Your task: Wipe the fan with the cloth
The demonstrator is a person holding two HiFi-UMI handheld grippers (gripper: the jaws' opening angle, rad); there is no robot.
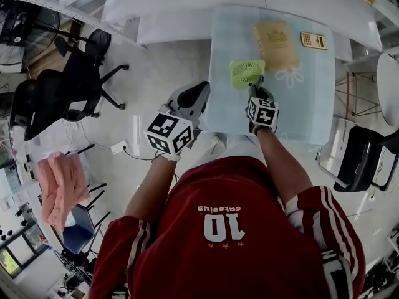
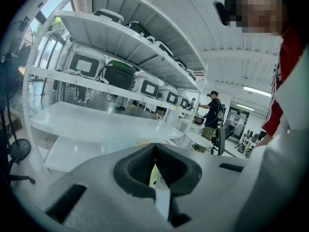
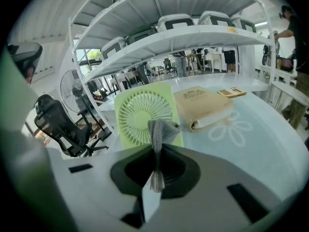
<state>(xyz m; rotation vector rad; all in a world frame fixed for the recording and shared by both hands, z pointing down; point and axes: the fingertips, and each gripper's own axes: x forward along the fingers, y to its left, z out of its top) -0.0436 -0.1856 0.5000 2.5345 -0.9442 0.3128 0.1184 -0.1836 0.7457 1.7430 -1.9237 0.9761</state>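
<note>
The right gripper (image 3: 155,151) pinches the grey cloth (image 3: 158,129) tight, just in front of the green fan (image 3: 144,112) on the table (image 3: 251,144). The left gripper (image 2: 155,146) is closed tight and holds nothing.

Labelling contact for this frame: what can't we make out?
Whether cloth touches fan: right gripper view overlaps them; head view, right gripper hides the cloth.
Left gripper view: only a sliver of fan past the shut left gripper.
Print on tan book: too small in either view.
</note>
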